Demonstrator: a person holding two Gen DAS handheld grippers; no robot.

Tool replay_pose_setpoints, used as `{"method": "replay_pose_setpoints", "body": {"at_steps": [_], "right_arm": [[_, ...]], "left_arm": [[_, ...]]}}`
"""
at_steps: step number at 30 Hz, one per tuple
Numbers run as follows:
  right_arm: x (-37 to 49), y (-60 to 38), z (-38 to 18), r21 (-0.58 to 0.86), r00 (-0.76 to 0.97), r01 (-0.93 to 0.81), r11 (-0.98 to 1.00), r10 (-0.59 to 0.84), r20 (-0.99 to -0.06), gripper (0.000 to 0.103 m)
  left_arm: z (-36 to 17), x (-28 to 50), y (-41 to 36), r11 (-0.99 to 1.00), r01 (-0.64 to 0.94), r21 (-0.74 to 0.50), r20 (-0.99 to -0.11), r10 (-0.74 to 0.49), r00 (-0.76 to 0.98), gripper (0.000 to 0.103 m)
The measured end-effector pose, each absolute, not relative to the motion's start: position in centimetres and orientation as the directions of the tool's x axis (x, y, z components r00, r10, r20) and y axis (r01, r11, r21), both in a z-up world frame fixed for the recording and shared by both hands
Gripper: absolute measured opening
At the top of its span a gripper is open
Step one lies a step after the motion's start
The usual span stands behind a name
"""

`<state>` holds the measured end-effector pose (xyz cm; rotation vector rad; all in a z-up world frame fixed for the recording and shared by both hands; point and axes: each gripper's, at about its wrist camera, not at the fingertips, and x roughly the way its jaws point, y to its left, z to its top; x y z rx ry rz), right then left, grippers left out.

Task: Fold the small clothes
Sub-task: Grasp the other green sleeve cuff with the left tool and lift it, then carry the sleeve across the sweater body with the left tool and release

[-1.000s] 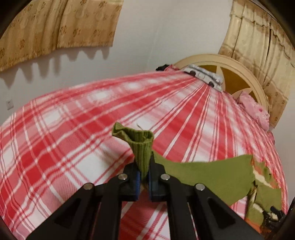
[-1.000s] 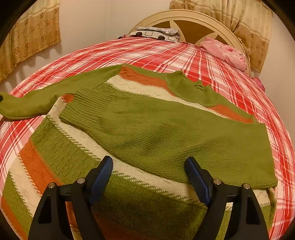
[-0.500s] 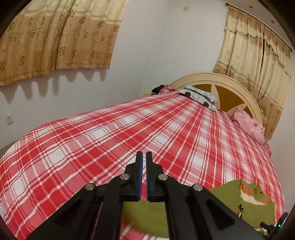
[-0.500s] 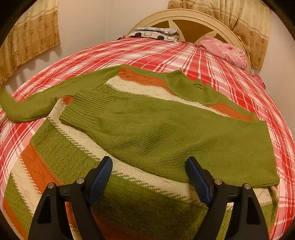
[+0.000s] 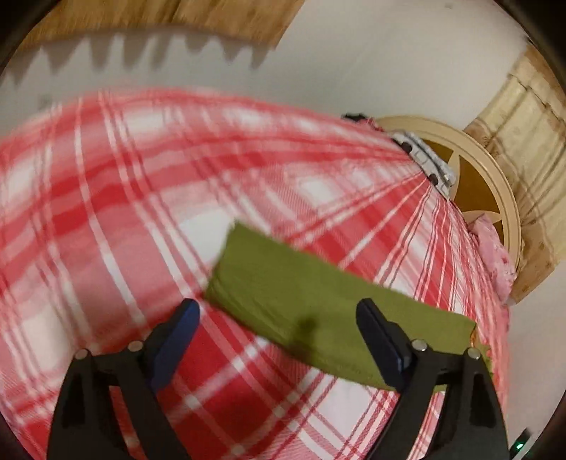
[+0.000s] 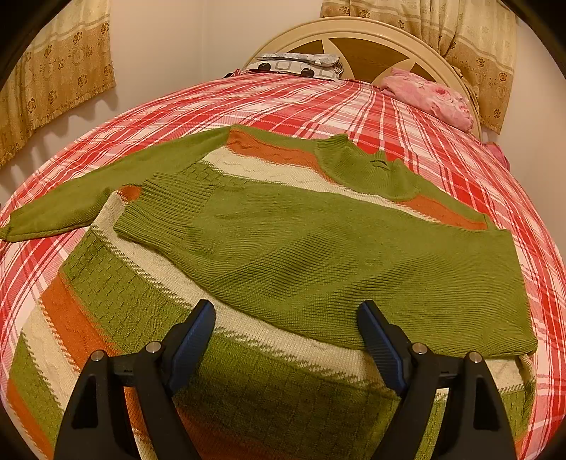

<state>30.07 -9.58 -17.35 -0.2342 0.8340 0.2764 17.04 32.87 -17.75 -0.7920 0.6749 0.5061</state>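
A knitted sweater [image 6: 318, 254] in green, orange and cream stripes lies flat on the red plaid bed [image 6: 318, 102]. One green sleeve is folded across its body; the other sleeve [image 5: 318, 300] stretches out to the left over the bedcover, its cuff end [image 6: 21, 226] flat. My left gripper [image 5: 279, 315] hovers over that stretched sleeve, jaws opening wide, pads apart from the cloth. My right gripper [image 6: 286, 318] stands open above the sweater's lower body, nothing pinched between its fingers.
A round cream headboard [image 6: 353, 32] stands at the far end of the bed, with a patterned pillow [image 6: 297, 63] and a pink bundle [image 6: 431, 95] before it. Gold curtains [image 6: 53, 88] hang on the white walls. Bare plaid bedcover [image 5: 106, 212] spreads left of the sleeve.
My left gripper let go of the sleeve cuff, rose shut, then dropped back over the sleeve and opened wide. The sleeve now lies flat on the bed. The right gripper stayed still.
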Motion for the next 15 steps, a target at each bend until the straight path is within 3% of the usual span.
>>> {"method": "replay_pose_setpoints", "body": {"at_steps": [2, 5, 7, 10, 11, 12, 13, 15], "right_arm": [[30.1, -9.6, -17.3, -0.096, 0.640, -0.331, 0.939, 0.148, -0.754, 0.084], [30.1, -9.6, -17.4, -0.098, 0.642, -0.330, 0.939, 0.147, -0.753, 0.084], [30.1, -9.6, -17.4, -0.100, 0.642, -0.329, 0.939, 0.145, -0.752, 0.084], [30.1, -9.6, -17.4, -0.099, 0.642, -0.329, 0.939, 0.145, -0.753, 0.084], [30.1, -9.6, -17.4, -0.100, 0.642, -0.329, 0.939, 0.145, -0.753, 0.084], [30.1, -9.6, -17.4, -0.100, 0.642, -0.329, 0.939, 0.145, -0.753, 0.084], [30.1, -9.6, -17.4, -0.100, 0.642, -0.330, 0.939, 0.145, -0.753, 0.084], [30.1, -9.7, -17.4, -0.100, 0.642, -0.330, 0.939, 0.146, -0.753, 0.084]], "left_arm": [[-17.9, 17.3, 32.5, 0.599, -0.637, -0.485, -0.692, 0.182, 0.698, 0.088], [-17.8, 18.0, 32.7, 0.596, -0.602, -0.531, -0.663, 0.150, 0.733, 0.068], [-18.4, 18.5, 33.1, 0.589, -0.593, -0.549, -0.661, 0.128, 0.739, 0.062], [-18.5, 18.8, 33.4, 0.581, -0.581, -0.570, -0.638, 0.132, 0.759, 0.060], [-18.5, 18.9, 33.4, 0.583, -0.581, -0.568, -0.637, 0.135, 0.759, 0.051], [-18.6, 18.9, 33.5, 0.586, -0.580, -0.566, -0.639, 0.133, 0.758, 0.027], [-18.8, 19.0, 33.7, 0.588, -0.572, -0.572, -0.641, 0.114, 0.759, 0.014], [-18.8, 19.0, 33.9, 0.597, -0.559, -0.576, -0.639, 0.097, 0.763, 0.011]]}}
